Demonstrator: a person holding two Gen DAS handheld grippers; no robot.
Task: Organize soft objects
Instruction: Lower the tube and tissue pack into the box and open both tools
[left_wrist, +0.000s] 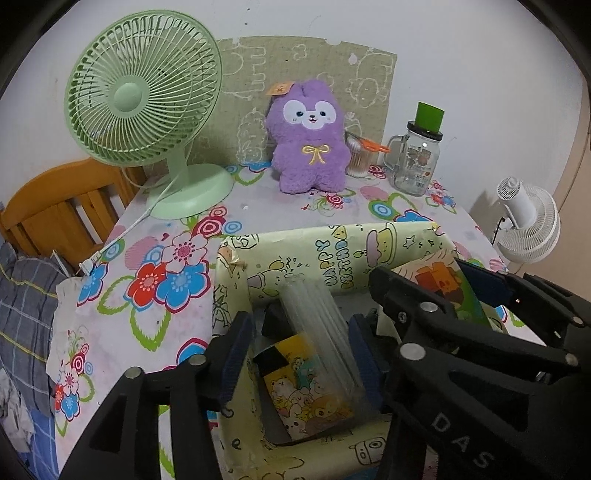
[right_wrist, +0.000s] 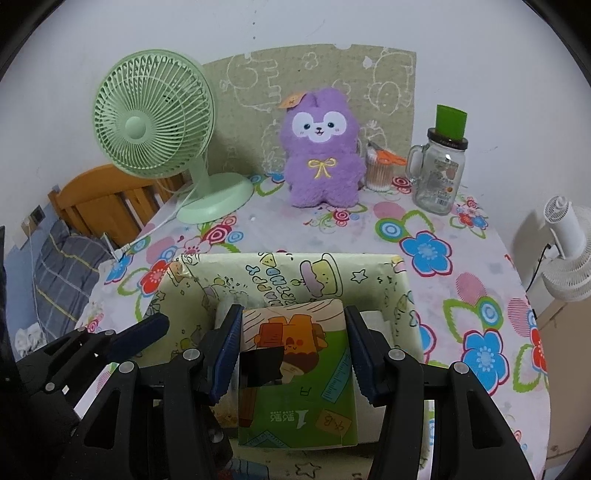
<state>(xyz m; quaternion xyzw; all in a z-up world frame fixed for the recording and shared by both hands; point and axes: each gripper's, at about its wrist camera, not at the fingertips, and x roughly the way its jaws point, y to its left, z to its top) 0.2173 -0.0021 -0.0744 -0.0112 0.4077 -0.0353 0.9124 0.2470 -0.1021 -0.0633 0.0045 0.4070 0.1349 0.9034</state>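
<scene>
Pale yellow-green cartoon paper printed with "HAPPY BIRTHDAY" covers the open rectangular box (right_wrist: 400, 291) at the near edge of the floral tablecloth (right_wrist: 461, 258). Inside it, seen from the left wrist, lie a small yellow pack with cartoon animals (left_wrist: 306, 391) and a blurred clear plastic bundle (left_wrist: 317, 332) slanting across it. That bundle sits between the fingers of the left gripper (left_wrist: 299, 354), which stand part-way apart without pressing it. The right gripper (right_wrist: 291, 350) grips a flat green and cream cartoon-printed packet (right_wrist: 295, 373) by its two long edges, over the box's opening, the blue pads tight against it. Well behind the box, against a scratched cardboard sheet (right_wrist: 388, 85), a fluffy purple plush animal with a yellow bow (right_wrist: 321, 155) sits upright. A mint-green desk fan (right_wrist: 155, 125) stands to its left. To its right are a small cup of cotton swabs with orange scissors (right_wrist: 380, 170) and a glass handled jar topped by a green cup (right_wrist: 439, 173).
</scene>
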